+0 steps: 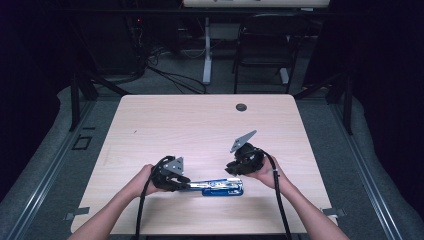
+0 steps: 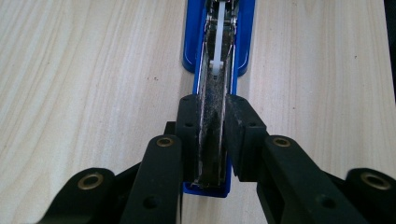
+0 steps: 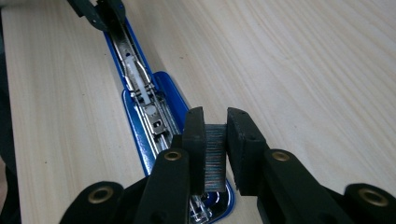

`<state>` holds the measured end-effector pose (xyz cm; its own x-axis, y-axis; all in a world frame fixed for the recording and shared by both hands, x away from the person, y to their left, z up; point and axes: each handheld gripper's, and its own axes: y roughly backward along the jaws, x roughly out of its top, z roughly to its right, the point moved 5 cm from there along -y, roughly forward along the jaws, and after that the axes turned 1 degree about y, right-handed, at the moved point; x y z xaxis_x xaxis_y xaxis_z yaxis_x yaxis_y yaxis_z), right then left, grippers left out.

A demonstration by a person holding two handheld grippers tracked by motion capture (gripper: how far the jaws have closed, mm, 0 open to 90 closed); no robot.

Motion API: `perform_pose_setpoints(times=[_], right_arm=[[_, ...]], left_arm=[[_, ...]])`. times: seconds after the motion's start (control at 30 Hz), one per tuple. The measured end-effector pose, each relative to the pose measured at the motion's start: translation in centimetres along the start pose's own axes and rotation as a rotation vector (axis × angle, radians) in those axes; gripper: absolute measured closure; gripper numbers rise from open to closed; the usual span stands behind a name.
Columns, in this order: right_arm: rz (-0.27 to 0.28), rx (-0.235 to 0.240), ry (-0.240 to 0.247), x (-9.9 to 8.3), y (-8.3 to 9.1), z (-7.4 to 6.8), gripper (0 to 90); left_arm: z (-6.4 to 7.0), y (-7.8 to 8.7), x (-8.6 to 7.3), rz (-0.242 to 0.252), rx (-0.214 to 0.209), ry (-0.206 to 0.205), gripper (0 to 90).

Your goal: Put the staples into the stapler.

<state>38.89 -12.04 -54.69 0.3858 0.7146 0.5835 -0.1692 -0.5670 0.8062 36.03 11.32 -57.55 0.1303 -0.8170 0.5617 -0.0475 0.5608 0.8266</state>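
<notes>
A blue stapler (image 1: 222,188) lies opened out flat near the table's front edge. My left gripper (image 1: 184,183) is shut on the left end of its metal staple channel (image 2: 214,116), pads on either side, above the blue base (image 2: 243,42). My right gripper (image 1: 233,172) hovers over the stapler's right end, shut on a grey strip of staples (image 3: 215,154). The strip sits just above the open channel (image 3: 140,88), close to its chrome end. The left gripper (image 3: 100,11) shows far off in the right gripper view, at the stapler's other end.
The light wood table (image 1: 200,125) has a dark cable hole (image 1: 241,107) near its far edge. Beyond it stand a black chair (image 1: 265,45), a white desk leg (image 1: 206,50) and floor cables (image 1: 170,75). Both forearms come in from the front edge.
</notes>
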Motion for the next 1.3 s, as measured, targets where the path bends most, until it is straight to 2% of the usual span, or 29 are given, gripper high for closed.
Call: perform_pose_setpoints(times=[0.2, 0.3, 0.33, 0.4, 0.53, 0.73, 0.87, 1.1, 1.2, 1.3], right_arm=[[-0.006, 0.024, 0.019, -0.1, -0.3, -0.4, 78.6], [-0.017, 0.034, 0.040, -0.3, -0.6, -0.7, 78.6], [-0.026, 0.052, 0.058, -0.4, -0.7, -0.9, 78.6], [-0.024, 0.057, 0.057, -0.4, -0.8, -1.0, 78.6], [-0.040, 0.081, 0.088, -0.7, -1.2, -1.4, 78.6], [-0.050, 0.087, 0.109, -0.9, -1.2, -1.4, 78.6], [-0.057, 0.100, 0.129, -1.1, -1.3, -1.3, 78.6], [-0.042, 0.127, 0.129, -1.4, -1.3, -1.3, 78.6], [-0.058, 0.125, 0.149, -1.4, -1.2, -1.3, 78.6], [-0.048, 0.126, 0.147, -1.4, -1.3, -1.4, 78.6]], left_arm=[[-0.1, -0.1, 0.2, -0.004, -0.003, -0.001, 76.0], [-0.1, -0.1, 0.2, -0.005, -0.003, 0.000, 75.9], [-0.1, -0.1, 0.2, -0.002, -0.004, -0.001, 75.9], [-0.1, -0.2, 0.2, 0.007, 0.009, 0.001, 76.0], [-0.2, -0.1, 0.2, 0.005, 0.008, 0.000, 75.9], [-0.3, 0.0, 0.1, 0.000, 0.013, -0.001, 75.5], [-0.4, 0.0, 0.1, -0.005, -0.001, 0.001, 75.2], [-0.5, 0.1, 0.1, -0.004, 0.000, 0.003, 75.1], [-0.5, 0.1, 0.1, -0.004, 0.000, 0.003, 75.1], [-0.5, 0.1, 0.1, -0.004, 0.001, 0.003, 75.1]])
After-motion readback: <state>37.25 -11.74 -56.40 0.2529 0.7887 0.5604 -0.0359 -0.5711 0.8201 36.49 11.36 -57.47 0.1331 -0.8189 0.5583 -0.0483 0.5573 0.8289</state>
